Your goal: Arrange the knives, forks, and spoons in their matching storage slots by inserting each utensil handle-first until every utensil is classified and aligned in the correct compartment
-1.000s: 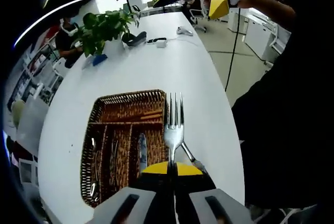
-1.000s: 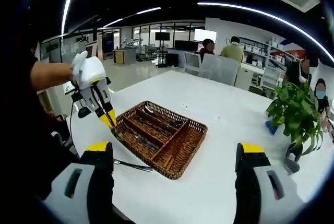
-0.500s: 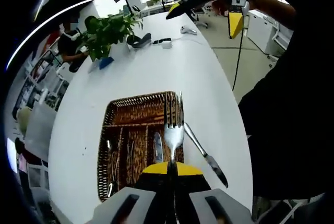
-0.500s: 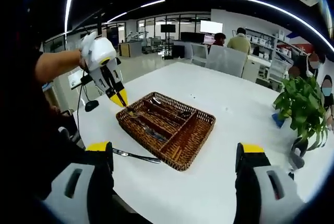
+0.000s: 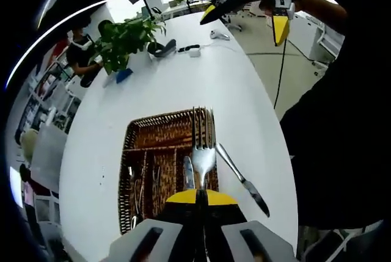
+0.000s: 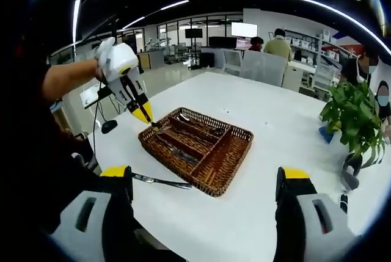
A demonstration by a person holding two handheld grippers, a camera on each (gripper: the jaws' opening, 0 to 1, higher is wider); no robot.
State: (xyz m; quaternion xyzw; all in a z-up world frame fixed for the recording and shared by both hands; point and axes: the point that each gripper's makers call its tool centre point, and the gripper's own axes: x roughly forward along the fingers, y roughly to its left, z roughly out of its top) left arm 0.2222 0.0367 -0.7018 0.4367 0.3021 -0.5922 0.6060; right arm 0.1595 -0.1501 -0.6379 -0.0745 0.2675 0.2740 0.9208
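Because the fork (image 5: 203, 152) must enter handle-first, it is clamped near the neck by the left tongs (image 5: 201, 198), tines forward, over the tray (image 5: 160, 129) at frame centre. The right tongs (image 6: 204, 182) are held wide apart, empty. A knife (image 5: 241, 179) lies on the table (image 5: 183, 79), right of the tray.

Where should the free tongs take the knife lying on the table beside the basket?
Grip the knife at its dark handle end, nearest the table edge, coming straight down. It lies flat, clear of the basket, and the right tongs are open.
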